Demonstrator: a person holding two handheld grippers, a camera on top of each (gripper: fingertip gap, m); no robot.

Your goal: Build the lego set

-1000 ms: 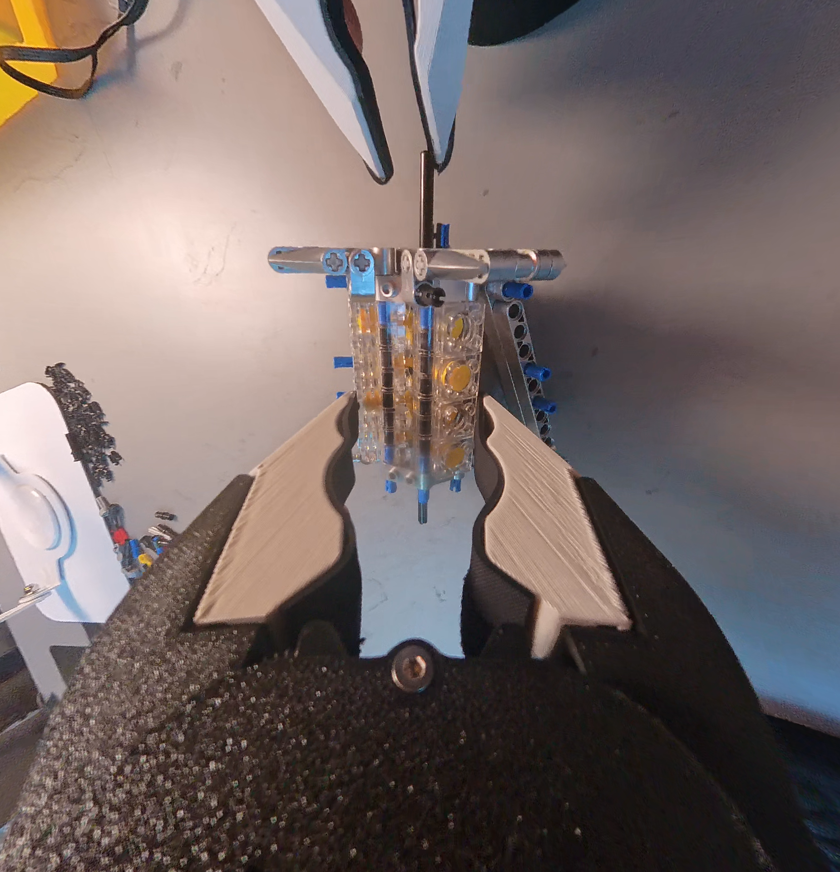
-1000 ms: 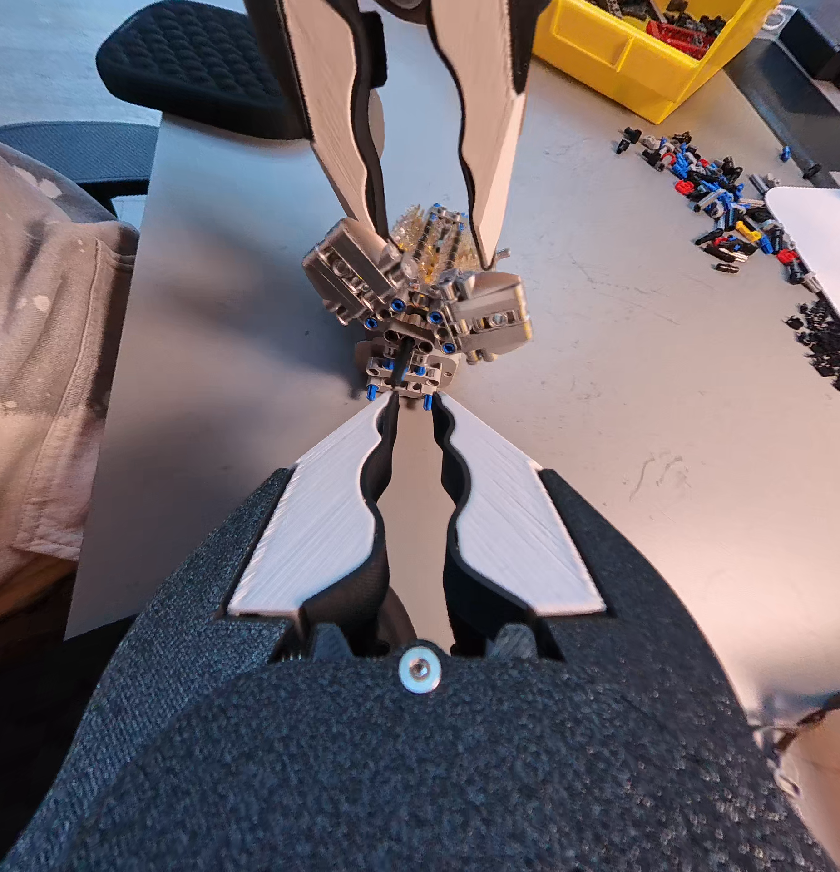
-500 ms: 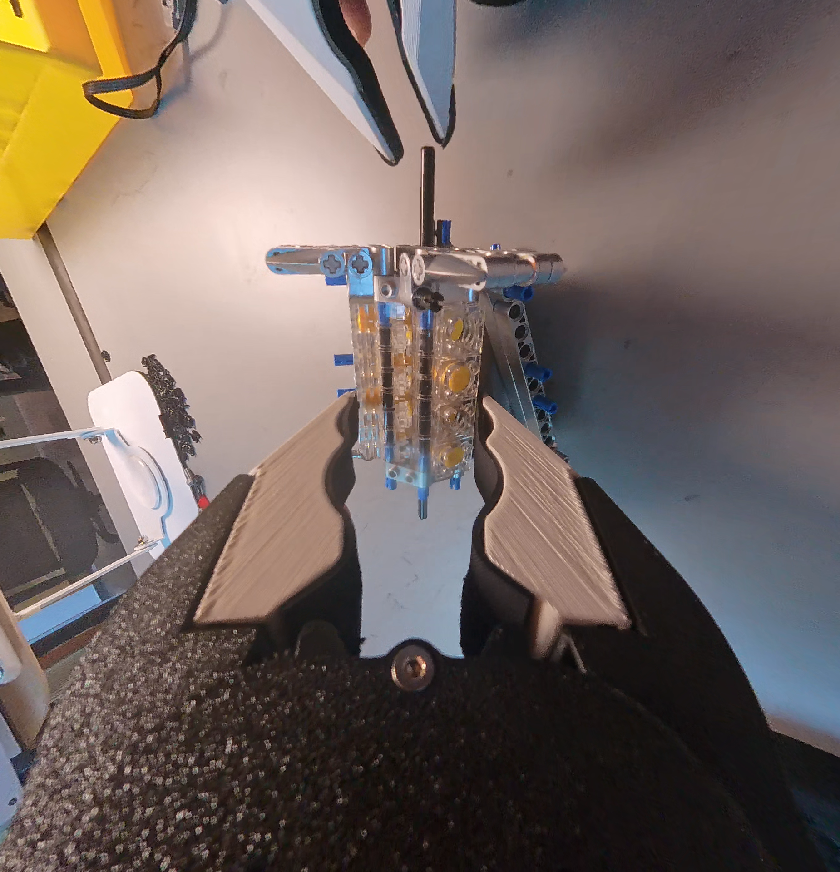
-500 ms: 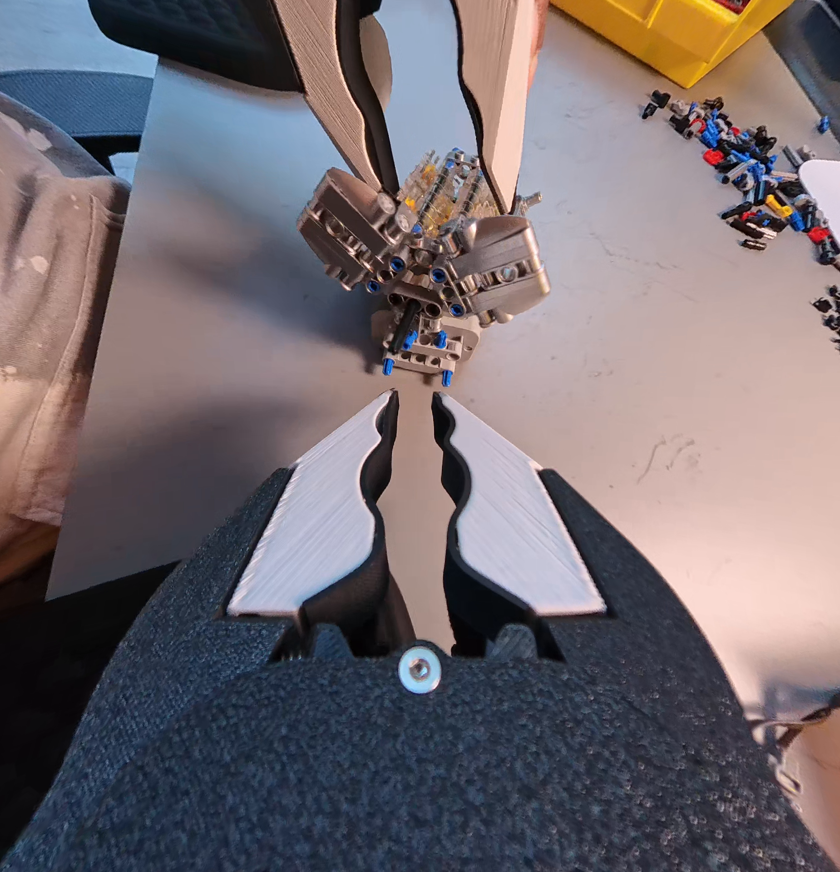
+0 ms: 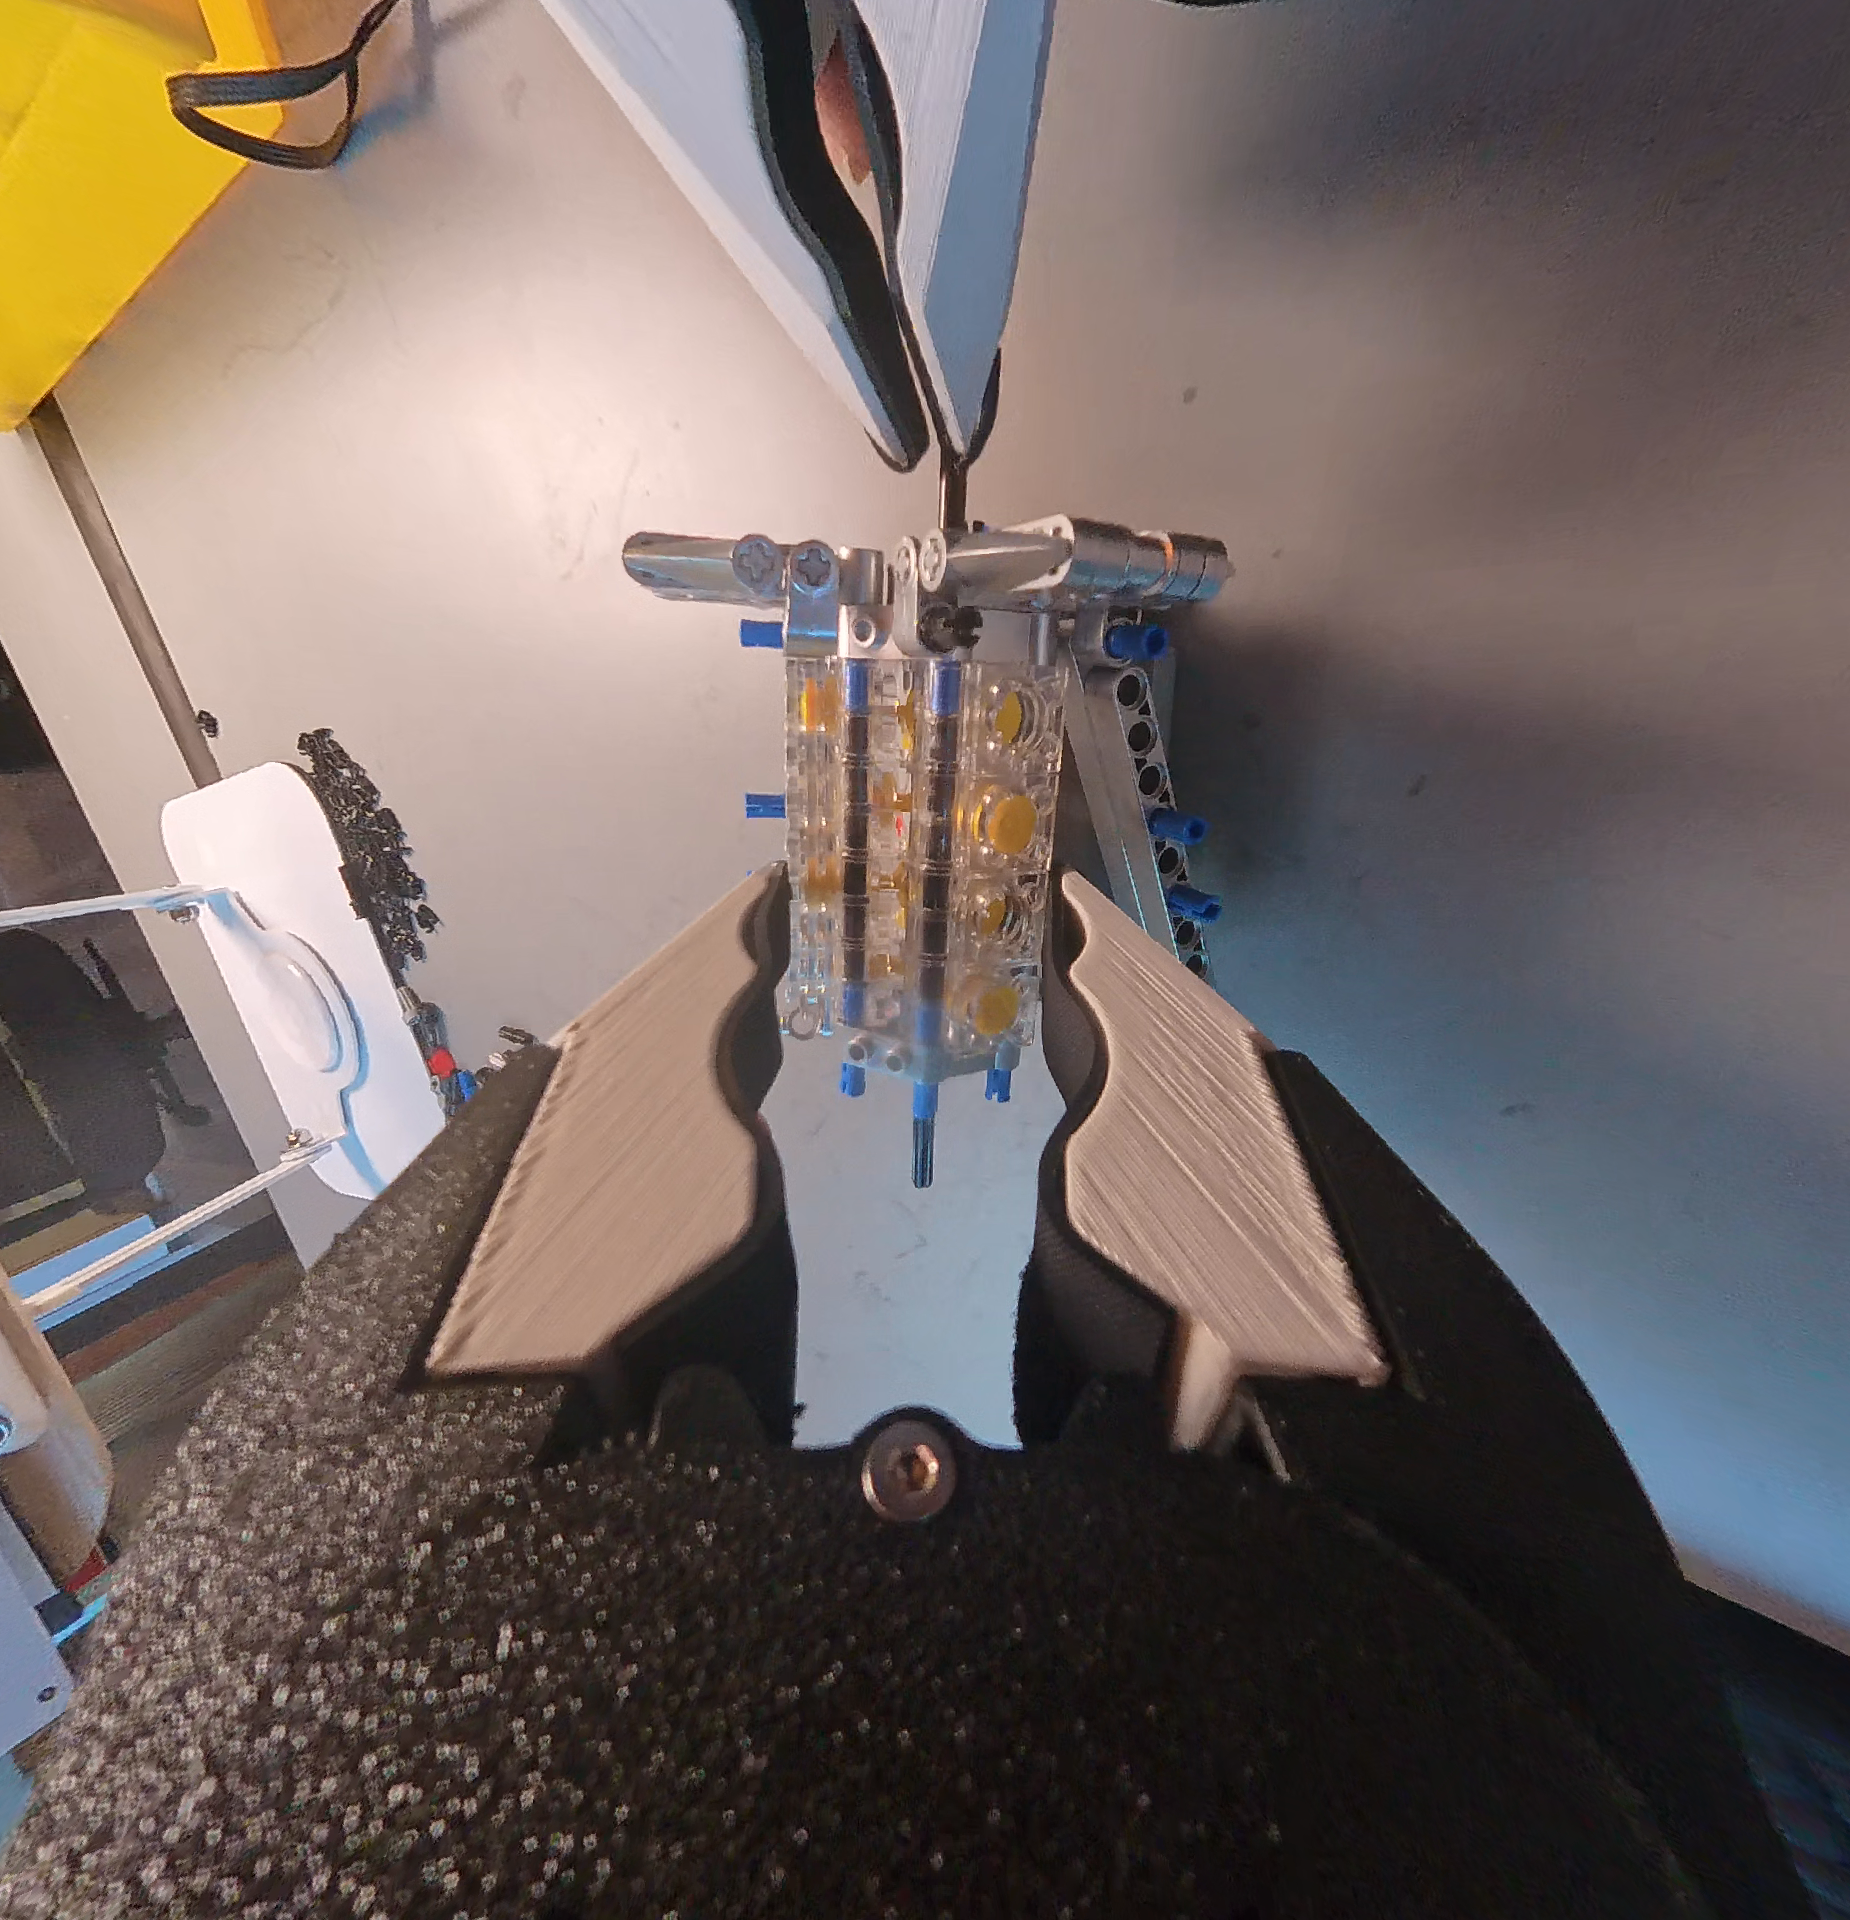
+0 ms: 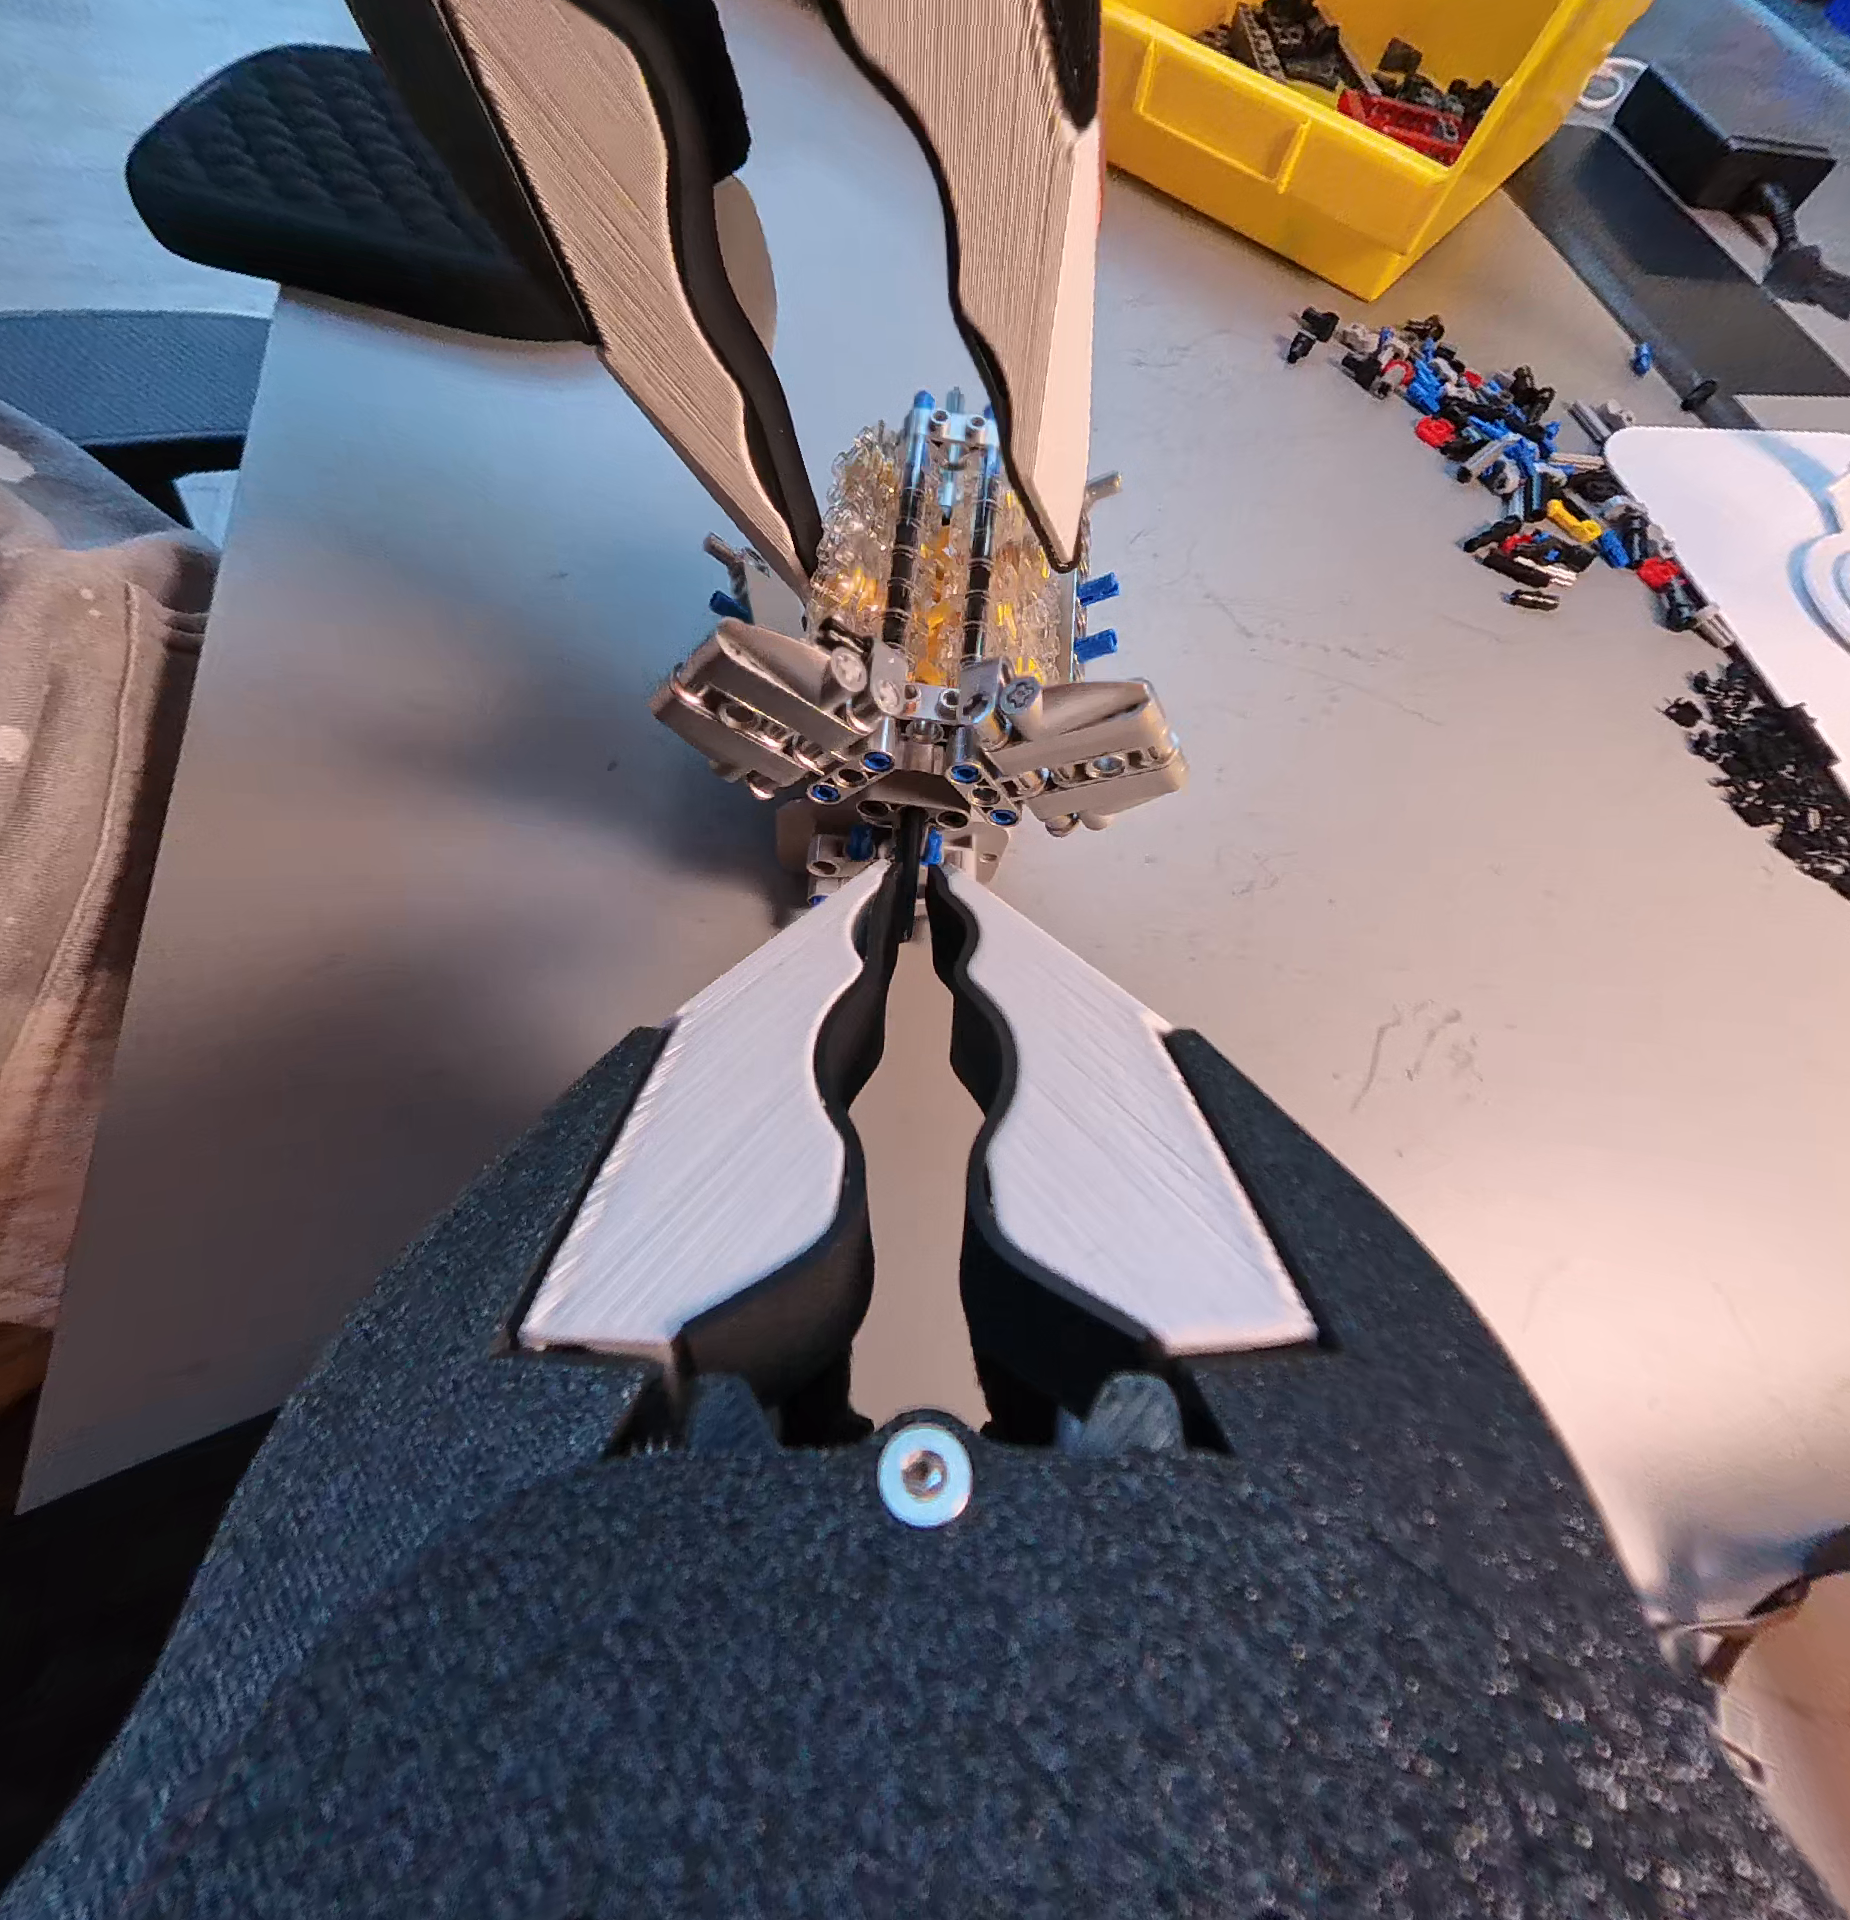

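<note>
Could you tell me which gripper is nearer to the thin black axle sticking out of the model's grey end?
Right. The right gripper has its fingers closed on the black axle; the left gripper clamps the model's clear block at the opposite end.

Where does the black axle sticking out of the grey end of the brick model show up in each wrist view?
Left wrist view: the black axle stands just above centre, rising from the model's far grey end into the right gripper.
Right wrist view: the axle lies just above centre, pinched at this gripper's tips.
Shared landmark: the clear block with yellow studs, clamped by the left gripper.
</note>
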